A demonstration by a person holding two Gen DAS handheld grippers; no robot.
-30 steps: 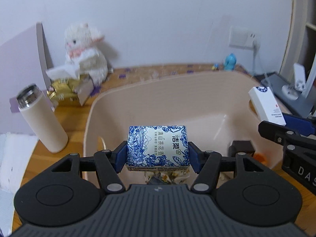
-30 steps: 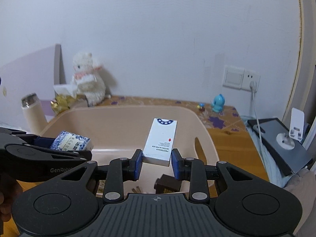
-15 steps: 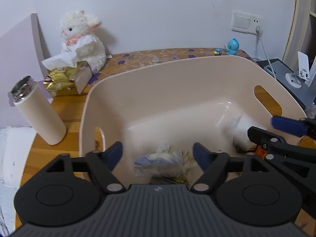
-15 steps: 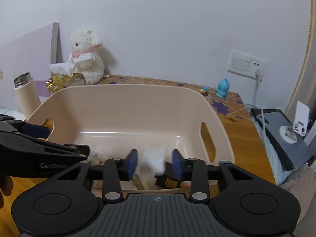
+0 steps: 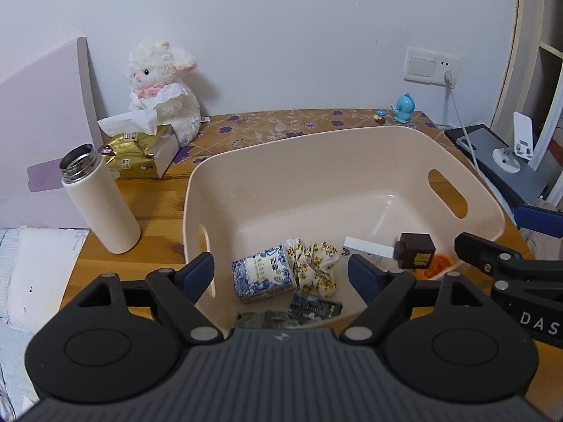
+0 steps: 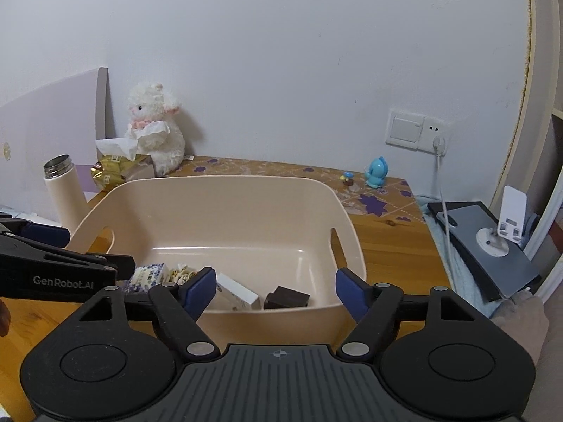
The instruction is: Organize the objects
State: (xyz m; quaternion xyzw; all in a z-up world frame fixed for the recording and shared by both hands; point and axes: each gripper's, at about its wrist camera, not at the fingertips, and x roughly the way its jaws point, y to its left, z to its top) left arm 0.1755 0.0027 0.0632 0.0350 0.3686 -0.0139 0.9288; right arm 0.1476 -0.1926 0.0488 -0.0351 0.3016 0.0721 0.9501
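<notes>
Both packs have left the grippers since a second ago: the blue-and-white tissue pack (image 5: 262, 276) and the white box (image 5: 367, 247) now lie on the floor of the beige bin (image 5: 309, 147), and both grippers are spread wide and hold nothing. The left gripper (image 5: 280, 274) hangs over the bin's near wall; the right gripper (image 6: 275, 290) does the same further right.

Inside the bin, the tissue pack lies at the near left, touching a floral scrunchie (image 5: 313, 267) on its right. Beyond that come the white box, a dark brown box (image 5: 415, 255) resting against it, and something orange (image 5: 434, 267) in the near right corner. Two dark packets (image 5: 315, 307) lie against the near wall, partly cut off by the left gripper's body.

The tissue pack carries Chinese characters, too small to read surely. The brown box has gold print I cannot make out. "GenRobot.AI" shows on the left gripper in the right wrist view; "DAS", cut off at the frame edge, shows on the right one in the left wrist view.

On the table (image 5: 155, 232), left of the bin, stands an open white flask (image 5: 100, 200); behind it are a gold tissue box (image 5: 137, 156) and a plush lamb (image 5: 162, 88).
</notes>
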